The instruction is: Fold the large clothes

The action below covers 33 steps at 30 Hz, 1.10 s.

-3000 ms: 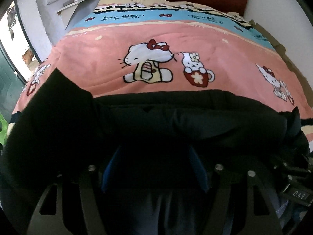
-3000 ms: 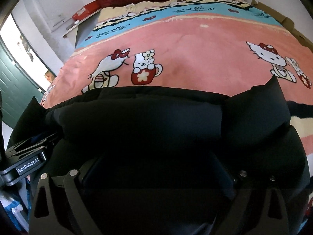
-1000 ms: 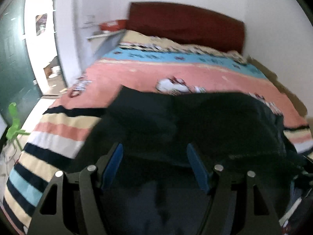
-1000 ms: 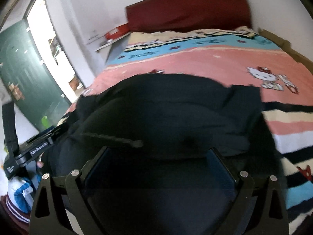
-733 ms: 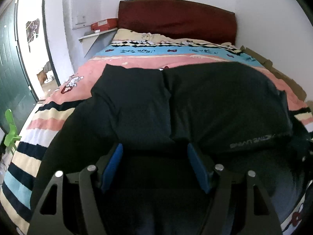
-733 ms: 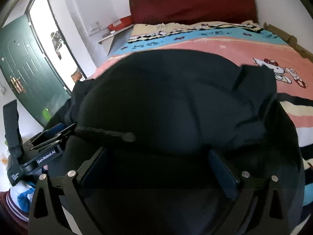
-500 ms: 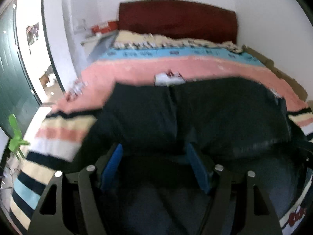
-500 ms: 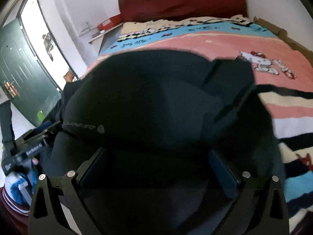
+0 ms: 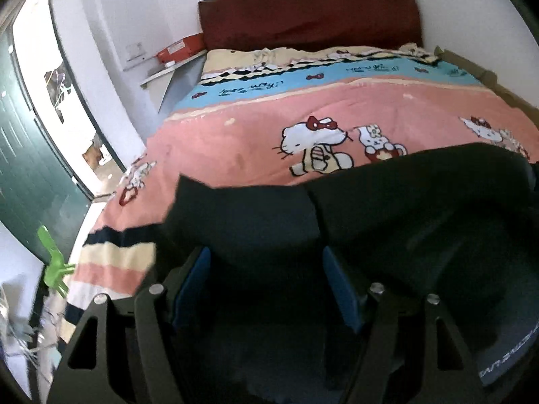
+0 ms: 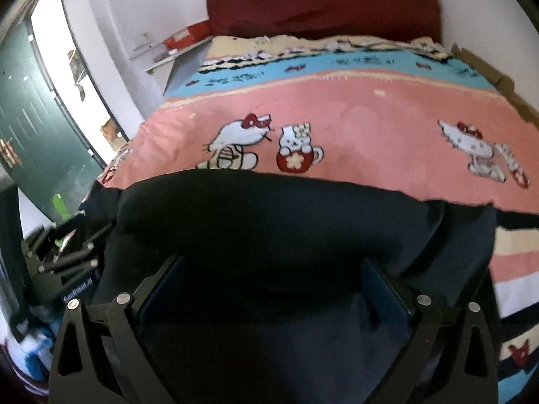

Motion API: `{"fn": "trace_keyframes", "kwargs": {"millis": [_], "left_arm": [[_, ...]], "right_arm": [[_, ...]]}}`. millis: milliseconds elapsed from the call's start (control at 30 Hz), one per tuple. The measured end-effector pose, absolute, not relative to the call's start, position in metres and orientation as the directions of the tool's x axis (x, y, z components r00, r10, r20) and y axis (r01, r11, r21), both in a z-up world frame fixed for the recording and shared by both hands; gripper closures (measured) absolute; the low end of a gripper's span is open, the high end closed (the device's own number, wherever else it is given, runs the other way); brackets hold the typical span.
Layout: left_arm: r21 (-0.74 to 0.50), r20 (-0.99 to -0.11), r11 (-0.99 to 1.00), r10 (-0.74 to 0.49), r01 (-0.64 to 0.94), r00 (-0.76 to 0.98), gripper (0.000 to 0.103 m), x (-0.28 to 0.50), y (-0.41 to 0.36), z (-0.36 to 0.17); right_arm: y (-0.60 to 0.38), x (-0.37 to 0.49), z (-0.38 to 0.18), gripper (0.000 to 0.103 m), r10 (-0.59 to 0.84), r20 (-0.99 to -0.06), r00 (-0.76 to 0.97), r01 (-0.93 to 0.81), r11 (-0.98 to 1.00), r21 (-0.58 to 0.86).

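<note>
A large black garment [image 9: 421, 208] lies bunched across the near end of the bed and fills the lower half of both views [image 10: 269, 222]. My left gripper [image 9: 266, 269] has the cloth between its blue pads [image 9: 192, 282]; the fingers stand apart with fabric draped over them. My right gripper [image 10: 273, 286] likewise has black cloth over and between its fingers [image 10: 384, 286]. The fingertips of both are hidden by the fabric. The left gripper's body shows at the left of the right wrist view [image 10: 64, 269].
The bed carries a pink, blue and striped cartoon-cat cover [image 9: 337, 107] with a dark red headboard [image 9: 310, 13]. A shelf with a red box [image 9: 178, 48] is at the left wall. A green door [image 9: 30, 175] and a green plastic item [image 9: 54, 266] stand left.
The garment was lifted and billowed high over the bed, then came down; it now lies lower, exposing the pink cover again. Both grippers have dropped and tilted with it.
</note>
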<state>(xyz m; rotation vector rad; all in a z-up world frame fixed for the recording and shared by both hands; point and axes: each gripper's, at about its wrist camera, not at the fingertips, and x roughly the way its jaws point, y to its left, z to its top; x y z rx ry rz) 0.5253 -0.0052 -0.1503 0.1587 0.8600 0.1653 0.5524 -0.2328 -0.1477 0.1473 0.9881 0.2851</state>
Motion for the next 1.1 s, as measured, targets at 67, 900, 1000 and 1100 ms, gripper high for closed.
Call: {"fn": "trace_keyframes", "kwargs": {"millis": [67, 900, 1000, 1100], "left_arm": [[0.186, -0.738, 0.978, 0.201, -0.092, 0.644, 0.035, 0.524, -0.002, -0.151], [0.132, -0.727, 0.981, 0.192, -0.140, 0.660, 0.035, 0.457, 0.022, -0.151], [0.122, -0.715, 0.984, 0.180, -0.133, 0.676, 0.035, 0.448, 0.024, -0.151], [0.113, -0.701, 0.986, 0.169, -0.127, 0.692, 0.035, 0.439, 0.025, -0.149]], "right_arm": [[-0.239, 0.552, -0.152, 0.003, 0.313, -0.798, 0.515, -0.155, 0.950, 0.272], [-0.346, 0.481, -0.172, 0.003, 0.162, -0.849, 0.504, 0.024, 0.979, 0.201], [-0.354, 0.472, -0.175, 0.003, 0.160, -0.856, 0.491, 0.041, 0.978, 0.206], [-0.364, 0.463, -0.179, 0.003, 0.166, -0.858, 0.485, 0.066, 0.972, 0.226]]}}
